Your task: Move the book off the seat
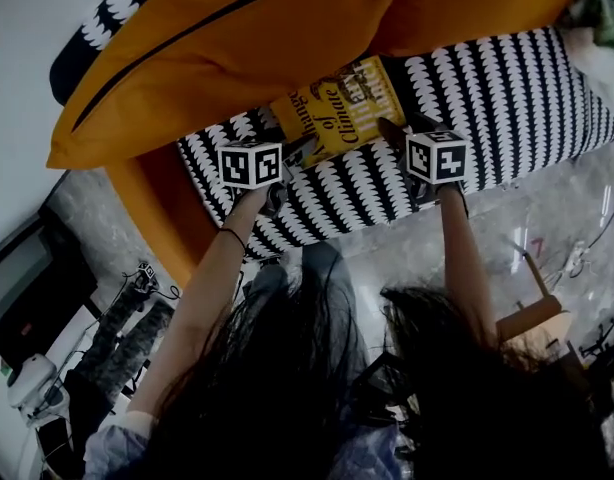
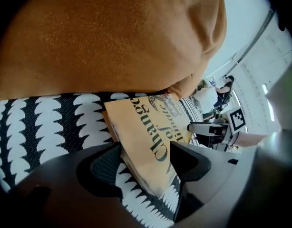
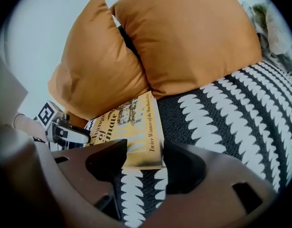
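A yellow book (image 1: 337, 108) lies flat on the black-and-white patterned seat cushion (image 1: 487, 88), its far edge tucked under the orange pillows (image 1: 237, 38). My left gripper (image 1: 289, 154) is at the book's left end and my right gripper (image 1: 395, 134) at its right end. In the left gripper view the book's (image 2: 146, 122) corner lies between the spread jaws of the left gripper (image 2: 146, 163), not clamped. In the right gripper view the book's (image 3: 131, 122) near corner sits between the wide jaws of the right gripper (image 3: 143, 163), with a gap at the right pad. Both are open.
Two orange pillows (image 3: 189, 37) lean over the back of the cushion (image 3: 231, 113). An orange seat frame (image 1: 152, 208) shows below the cushion's left end. Marble floor with cables (image 1: 572, 258) and a wooden piece (image 1: 532, 323) lies to the right; dark equipment (image 1: 32, 308) stands at the left.
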Motion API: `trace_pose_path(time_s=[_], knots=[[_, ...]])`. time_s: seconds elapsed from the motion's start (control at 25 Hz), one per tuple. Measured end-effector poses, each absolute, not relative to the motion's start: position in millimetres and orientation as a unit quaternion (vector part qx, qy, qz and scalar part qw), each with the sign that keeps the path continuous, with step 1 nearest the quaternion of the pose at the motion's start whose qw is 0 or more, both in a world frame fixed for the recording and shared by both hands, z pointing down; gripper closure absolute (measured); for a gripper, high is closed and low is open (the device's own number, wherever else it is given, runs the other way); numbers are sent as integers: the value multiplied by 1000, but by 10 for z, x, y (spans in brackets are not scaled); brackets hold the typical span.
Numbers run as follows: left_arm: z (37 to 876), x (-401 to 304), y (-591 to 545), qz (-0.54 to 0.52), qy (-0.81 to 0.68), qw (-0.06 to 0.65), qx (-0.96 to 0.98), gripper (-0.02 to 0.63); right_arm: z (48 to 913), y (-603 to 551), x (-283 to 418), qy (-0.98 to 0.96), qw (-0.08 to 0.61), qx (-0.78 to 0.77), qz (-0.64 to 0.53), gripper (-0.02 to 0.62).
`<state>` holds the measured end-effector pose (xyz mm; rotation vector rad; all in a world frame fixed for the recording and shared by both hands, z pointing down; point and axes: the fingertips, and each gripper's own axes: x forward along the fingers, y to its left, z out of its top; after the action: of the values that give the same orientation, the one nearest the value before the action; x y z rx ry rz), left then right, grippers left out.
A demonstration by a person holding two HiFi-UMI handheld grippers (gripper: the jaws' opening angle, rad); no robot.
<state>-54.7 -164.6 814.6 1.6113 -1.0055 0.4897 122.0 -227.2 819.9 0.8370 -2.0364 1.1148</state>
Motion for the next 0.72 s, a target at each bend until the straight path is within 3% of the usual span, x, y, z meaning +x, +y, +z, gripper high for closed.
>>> trace_pose_path(time_s=[0.24, 0.44, 0.72], knots=[[8114, -715, -1389, 211, -435, 569, 665, 287, 8009, -2026, 1011, -777, 331, 347, 409, 357], [7994, -519, -1361, 211, -432, 570, 666, 287, 7853, -1861, 1285, -758, 295, 380, 440, 365], [7448, -629, -1305, 216, -428, 532, 698, 287, 7307, -1593, 1253, -752, 277, 416, 430, 371]])
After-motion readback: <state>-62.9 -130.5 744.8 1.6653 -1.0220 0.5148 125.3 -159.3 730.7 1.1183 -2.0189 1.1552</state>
